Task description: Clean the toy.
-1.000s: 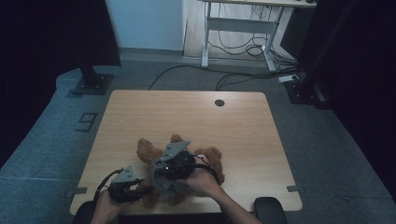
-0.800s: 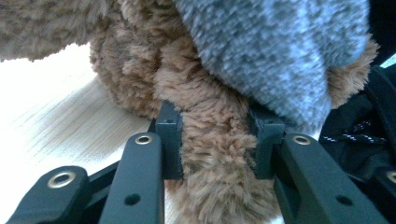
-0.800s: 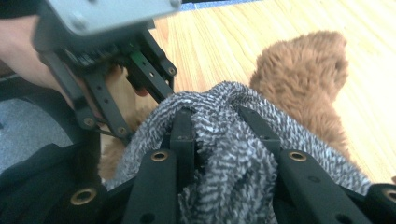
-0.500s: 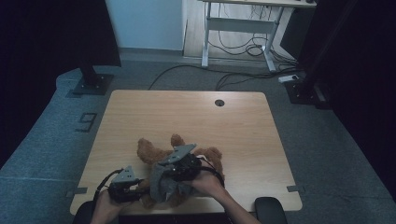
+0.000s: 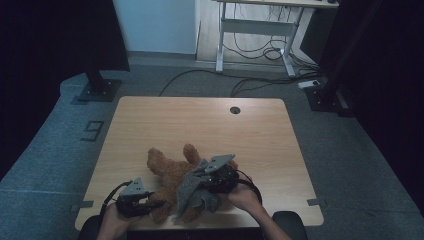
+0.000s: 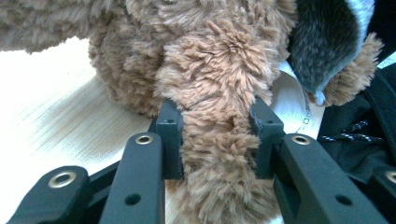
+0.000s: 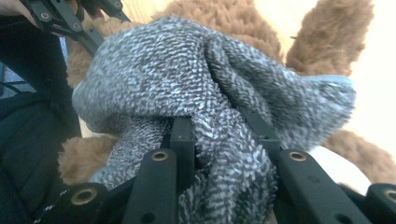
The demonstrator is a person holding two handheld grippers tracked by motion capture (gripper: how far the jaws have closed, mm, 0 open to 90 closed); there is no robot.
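A brown plush teddy bear (image 5: pixel 167 172) lies near the table's front edge. My left gripper (image 5: pixel 150 204) is at the bear's front left, shut on one furry limb (image 6: pixel 212 140), which bulges between the jaws. A grey knitted garment (image 5: pixel 192 192) is draped over the bear's right side. My right gripper (image 5: pixel 207 182) is shut on a bunch of that garment (image 7: pixel 210 88). In the right gripper view brown fur (image 7: pixel 327 37) shows behind the knit, and the left gripper (image 7: pixel 70 18) is at the top left. The grey garment (image 6: pixel 322 42) also hangs at the upper right of the left gripper view.
The wooden table (image 5: pixel 200 125) has a cable hole (image 5: pixel 235 110) near its far edge, with bare top beyond the bear. Black stands (image 5: pixel 97 85) and a desk frame (image 5: pixel 255 30) stand on the floor behind. Cables (image 5: pixel 250 82) run across the floor.
My right gripper has moved right and slightly toward the front edge, drawing the grey garment with it. The left gripper has stayed put on the bear's limb.
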